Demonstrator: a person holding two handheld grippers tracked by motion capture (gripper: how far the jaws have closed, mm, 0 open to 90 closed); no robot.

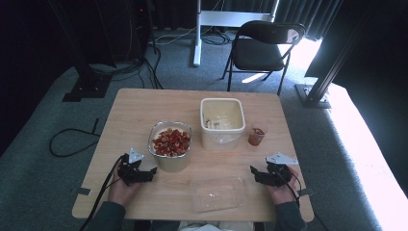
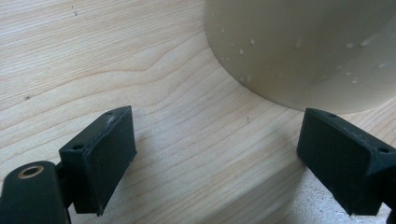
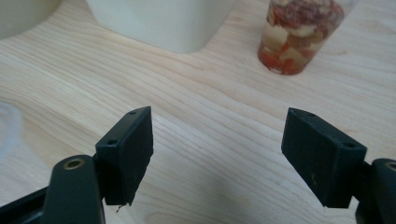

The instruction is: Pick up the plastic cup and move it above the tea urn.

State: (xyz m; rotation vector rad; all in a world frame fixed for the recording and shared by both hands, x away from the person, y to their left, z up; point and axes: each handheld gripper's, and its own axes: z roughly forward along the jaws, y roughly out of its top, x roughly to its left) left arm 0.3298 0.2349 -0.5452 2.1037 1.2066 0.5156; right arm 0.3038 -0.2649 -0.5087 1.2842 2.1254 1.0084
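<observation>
Left gripper (image 1: 153, 172): jaws wide apart, empty, above bare table (image 1: 144, 103), just beside round bowl (image 1: 169, 144) of red pieces. Right gripper (image 1: 252, 172): jaws wide apart, empty, pointing toward small cup (image 3: 299, 35); clear lid (image 1: 217, 193) between grippers.

Both forearms come in from the bottom edge, each hand gripping 1 of the 2 tongs. The left tongs (image 1: 153, 172) sit low with jaws spread wide and nothing between them. The right tongs (image 1: 252, 173) point inward, jaws wide apart and empty
</observation>
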